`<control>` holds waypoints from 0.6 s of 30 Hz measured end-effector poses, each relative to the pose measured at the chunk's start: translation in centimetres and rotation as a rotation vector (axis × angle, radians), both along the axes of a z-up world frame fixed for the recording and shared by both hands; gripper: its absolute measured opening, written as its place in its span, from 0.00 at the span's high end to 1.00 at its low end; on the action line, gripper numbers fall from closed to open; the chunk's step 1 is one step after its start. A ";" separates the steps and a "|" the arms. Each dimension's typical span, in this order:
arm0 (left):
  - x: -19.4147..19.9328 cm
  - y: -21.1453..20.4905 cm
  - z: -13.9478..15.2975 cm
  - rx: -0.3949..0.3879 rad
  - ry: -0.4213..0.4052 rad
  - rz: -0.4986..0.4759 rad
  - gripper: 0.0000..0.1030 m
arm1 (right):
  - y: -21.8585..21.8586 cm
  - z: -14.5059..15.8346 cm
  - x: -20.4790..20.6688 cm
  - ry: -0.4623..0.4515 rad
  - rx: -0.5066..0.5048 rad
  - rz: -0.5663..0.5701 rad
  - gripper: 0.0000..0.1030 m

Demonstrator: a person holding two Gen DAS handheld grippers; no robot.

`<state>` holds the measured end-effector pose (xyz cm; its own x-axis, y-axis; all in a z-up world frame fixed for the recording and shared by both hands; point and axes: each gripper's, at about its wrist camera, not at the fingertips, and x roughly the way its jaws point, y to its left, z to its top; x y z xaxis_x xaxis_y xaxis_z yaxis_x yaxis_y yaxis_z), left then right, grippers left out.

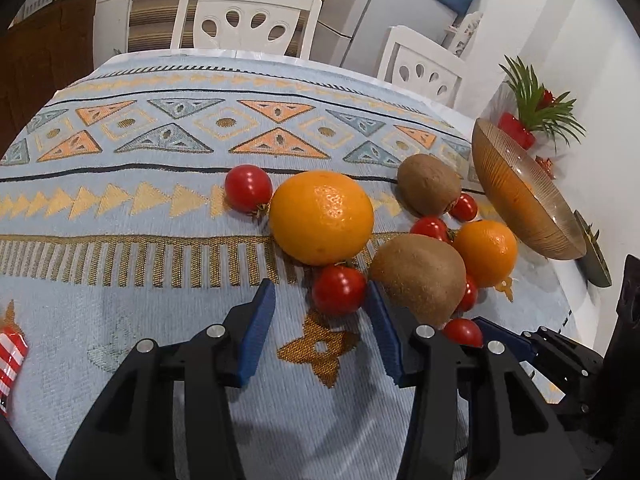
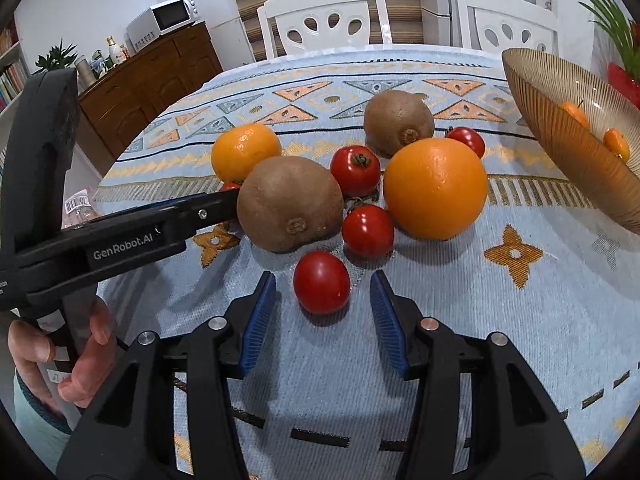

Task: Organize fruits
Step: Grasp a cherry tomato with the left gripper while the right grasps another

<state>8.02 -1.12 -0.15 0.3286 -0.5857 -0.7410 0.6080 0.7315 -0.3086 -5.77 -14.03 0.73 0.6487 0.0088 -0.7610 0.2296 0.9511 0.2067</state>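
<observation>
Fruit lies in a cluster on the patterned tablecloth: two oranges [image 1: 322,216] [image 1: 486,252], two kiwis [image 1: 418,278] [image 1: 428,184] and several cherry tomatoes. My left gripper [image 1: 322,300] is open, with a tomato [image 1: 339,290] just ahead between its fingertips, beside the near kiwi. My right gripper [image 2: 323,292] is open, with a tomato [image 2: 321,287] between its fingertips. The left gripper also shows in the right wrist view [image 2: 224,204], reaching in beside the near kiwi [image 2: 290,204]. An amber glass bowl [image 2: 560,132] at the right holds small orange fruit [image 2: 616,144].
Two white chairs [image 1: 244,20] stand at the table's far edge. A potted plant in a red pot [image 1: 536,112] stands behind the bowl. A red-striped packet [image 1: 10,360] lies at the left. A wooden sideboard with a microwave [image 2: 164,20] stands far left.
</observation>
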 end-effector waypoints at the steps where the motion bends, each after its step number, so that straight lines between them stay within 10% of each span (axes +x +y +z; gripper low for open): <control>1: 0.0 0.0 0.0 0.001 -0.002 0.001 0.56 | 0.1 0.0 0.1 0.003 -0.003 0.000 0.51; 7: -0.5 -0.8 -0.3 0.037 -0.029 -0.016 0.74 | 0.3 0.0 0.4 0.012 -0.025 -0.004 0.62; 18: -0.5 -0.2 -0.1 0.007 -0.031 -0.002 0.74 | 0.9 0.1 0.5 -0.004 -0.056 0.014 0.73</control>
<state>7.50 -1.28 -0.27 0.3501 -0.5814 -0.7344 0.6185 0.7323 -0.2850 -5.28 -13.09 0.81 0.6517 -0.0249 -0.7581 0.2158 0.9643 0.1538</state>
